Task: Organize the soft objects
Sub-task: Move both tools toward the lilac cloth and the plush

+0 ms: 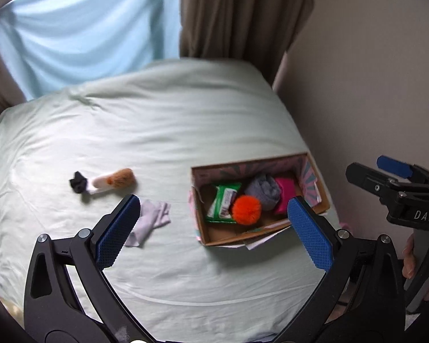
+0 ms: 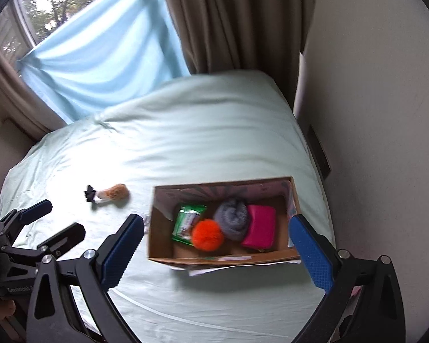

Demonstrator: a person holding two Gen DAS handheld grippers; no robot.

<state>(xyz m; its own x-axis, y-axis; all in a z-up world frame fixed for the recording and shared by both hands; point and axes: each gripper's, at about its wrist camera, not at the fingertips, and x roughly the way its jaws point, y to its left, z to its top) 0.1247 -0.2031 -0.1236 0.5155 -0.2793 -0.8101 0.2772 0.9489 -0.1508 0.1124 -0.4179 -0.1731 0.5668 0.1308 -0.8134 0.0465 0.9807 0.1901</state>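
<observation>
1. The pale cloth (image 1: 153, 218) lay on the bed (image 1: 168, 131), partly hidden behind a left tool (image 1: 213, 228) finger.
2. The plush toy (image 1: 115, 181) lay left of the cardboard box (image 1: 317, 200), its long axis running left to right, beside a black sock (image 1: 77, 182).
3. The box held an orange pompom (image 2: 207, 234), grey roll (image 2: 233, 220), pink pouch (image 2: 260, 225) and green packet (image 2: 187, 220).
4. Both tools, including the right tool (image 2: 216, 243), gaped wide, holding nothing.
</observation>
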